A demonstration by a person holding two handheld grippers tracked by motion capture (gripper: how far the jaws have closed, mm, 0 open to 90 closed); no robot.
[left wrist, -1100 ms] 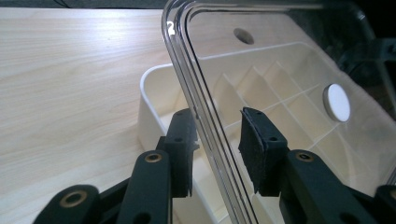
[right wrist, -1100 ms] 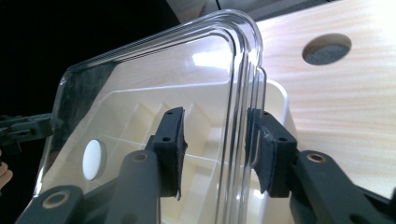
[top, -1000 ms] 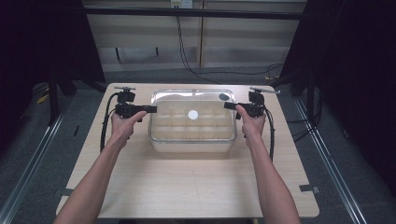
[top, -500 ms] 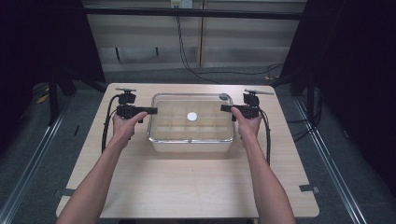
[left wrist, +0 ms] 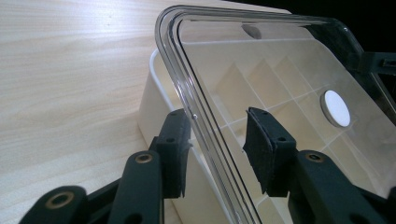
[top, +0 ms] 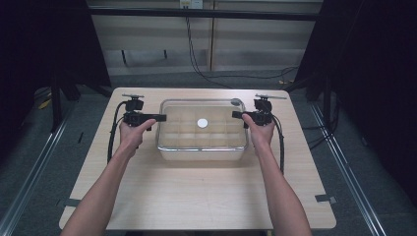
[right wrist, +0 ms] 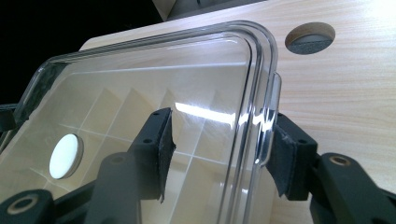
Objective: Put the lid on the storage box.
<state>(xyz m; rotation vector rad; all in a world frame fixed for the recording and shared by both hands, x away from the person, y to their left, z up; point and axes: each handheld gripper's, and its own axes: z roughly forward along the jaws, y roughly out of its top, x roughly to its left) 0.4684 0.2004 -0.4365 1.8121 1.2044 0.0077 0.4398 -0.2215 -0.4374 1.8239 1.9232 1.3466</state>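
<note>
A clear plastic lid (top: pixel 196 102) with a white round disc (top: pixel 202 122) at its middle hangs a little above a white box (top: pixel 201 153) divided into several compartments. My left gripper (top: pixel 161 117) holds the lid's left rim and my right gripper (top: pixel 236 115) holds its right rim. In the left gripper view the jaws of the left gripper (left wrist: pixel 217 144) straddle the rim of the lid (left wrist: pixel 280 70), with the box (left wrist: pixel 154 102) below. In the right gripper view the right gripper (right wrist: pixel 219 144) straddles the opposite rim of the lid (right wrist: pixel 163 70) the same way.
The box stands at the back middle of a light wooden table (top: pixel 196 196). A round cable hole (right wrist: pixel 310 38) sits in the tabletop just behind the lid's right corner. Dark curtains and floor rails flank the table.
The lid has come up off the box, carried by both grippers. The box rim now shows below and slightly in front of it.
</note>
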